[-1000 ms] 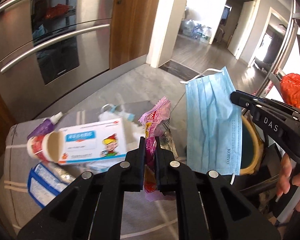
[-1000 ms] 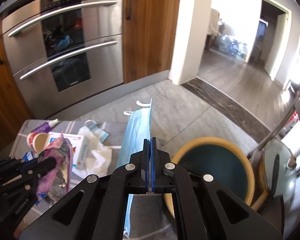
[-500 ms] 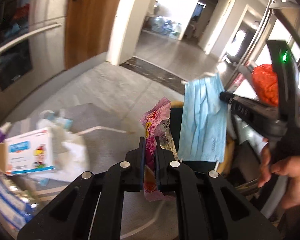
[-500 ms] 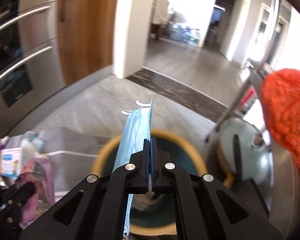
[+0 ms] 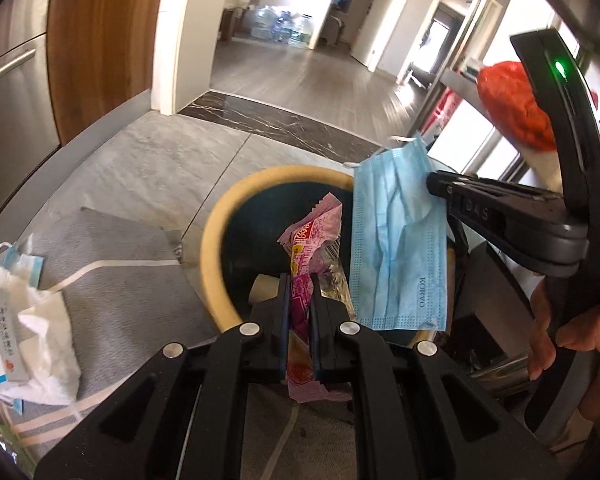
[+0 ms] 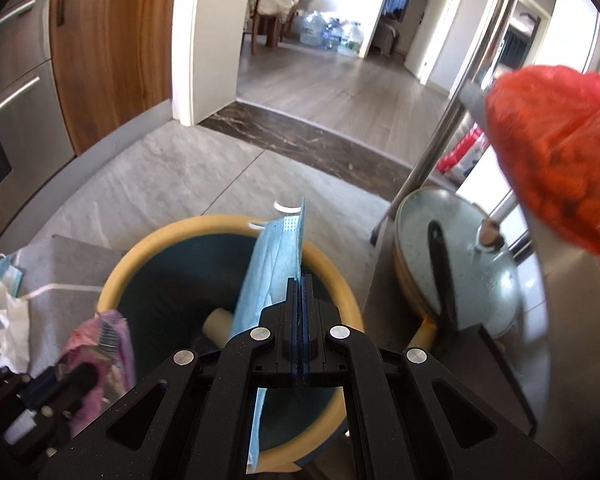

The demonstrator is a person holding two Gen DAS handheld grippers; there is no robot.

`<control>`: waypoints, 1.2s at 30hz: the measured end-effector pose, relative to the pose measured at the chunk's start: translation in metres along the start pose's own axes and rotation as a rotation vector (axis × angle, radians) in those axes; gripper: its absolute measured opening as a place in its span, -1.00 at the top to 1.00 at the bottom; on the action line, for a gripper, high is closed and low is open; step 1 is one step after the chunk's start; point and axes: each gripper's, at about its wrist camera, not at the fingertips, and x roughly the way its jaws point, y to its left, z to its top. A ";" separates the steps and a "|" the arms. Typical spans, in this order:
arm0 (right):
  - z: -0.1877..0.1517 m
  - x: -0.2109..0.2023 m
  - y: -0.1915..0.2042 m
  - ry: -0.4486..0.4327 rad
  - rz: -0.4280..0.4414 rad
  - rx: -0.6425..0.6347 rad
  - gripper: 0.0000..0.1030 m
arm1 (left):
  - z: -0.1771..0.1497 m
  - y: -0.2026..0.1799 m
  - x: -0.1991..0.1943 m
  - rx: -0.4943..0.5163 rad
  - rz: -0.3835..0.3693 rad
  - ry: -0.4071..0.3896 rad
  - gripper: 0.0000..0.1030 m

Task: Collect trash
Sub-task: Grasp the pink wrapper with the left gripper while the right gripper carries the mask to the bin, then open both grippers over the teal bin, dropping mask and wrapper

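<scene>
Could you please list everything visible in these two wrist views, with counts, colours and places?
Face mask: one, blue, clamped in right tool, over bin.
Snack wrapper: one, pink, clamped in left tool.
Bin: one, yellow rim, dark inside, on floor.
Cardboard tube: one, cream, inside bin.
Mat: one, grey with white stripes, left of bin.
Tissue: one, white, on mat.
Pot lid: one, pale green, right of bin.
Mesh bag: one, orange, upper right.
Left tool: shut on wrapper.
Right tool: shut on mask.
Hand: one, holding right tool.
</scene>
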 end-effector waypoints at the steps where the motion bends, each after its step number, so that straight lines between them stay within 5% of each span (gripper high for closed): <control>1: 0.000 0.001 0.001 0.000 -0.007 -0.006 0.95 | 0.001 -0.002 0.003 0.017 0.002 0.002 0.84; 9: -0.007 0.012 0.009 0.058 0.014 -0.031 0.95 | 0.004 -0.014 0.021 0.076 0.015 0.008 0.84; 13: -0.009 0.014 0.005 0.090 0.031 0.007 0.71 | 0.004 -0.009 0.026 0.067 0.022 0.022 0.73; 21: -0.007 0.014 0.004 0.087 0.040 0.020 0.65 | 0.001 -0.010 0.031 0.097 0.061 0.036 0.61; 25: -0.007 0.012 0.001 0.086 0.050 0.039 0.49 | -0.002 -0.007 0.021 0.110 0.076 0.020 0.41; 36: -0.004 0.003 -0.001 0.079 0.106 0.094 0.48 | -0.011 0.009 -0.015 0.130 0.151 -0.011 0.41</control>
